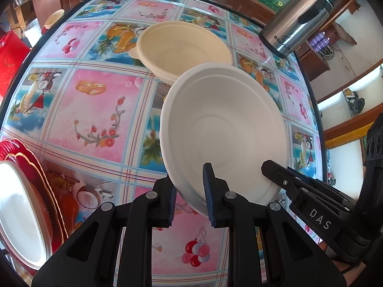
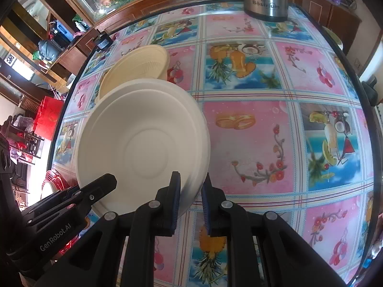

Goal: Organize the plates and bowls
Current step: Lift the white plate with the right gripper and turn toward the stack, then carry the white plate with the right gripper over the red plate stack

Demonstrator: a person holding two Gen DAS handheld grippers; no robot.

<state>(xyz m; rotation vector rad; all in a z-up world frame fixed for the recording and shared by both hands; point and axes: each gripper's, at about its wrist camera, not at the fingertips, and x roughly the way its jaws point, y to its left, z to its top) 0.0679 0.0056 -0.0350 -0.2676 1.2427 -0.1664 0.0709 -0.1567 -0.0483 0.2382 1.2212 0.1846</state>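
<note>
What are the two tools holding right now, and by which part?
Both grip the white moulded-fibre bowl by its rim: the left tool and the right tool pinch opposite edges, lifting it tilted above the table.

"DAS" on right gripper (image 1: 275,174)

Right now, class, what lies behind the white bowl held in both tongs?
Behind the white bowl sits a cream bowl on the patterned tablecloth. Its near rim is covered by the white bowl, and so is the cloth below.

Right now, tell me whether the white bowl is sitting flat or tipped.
Tipped. The white bowl is off the table, its inside facing the cameras, both hand-held grippers clamping its rim.
</note>
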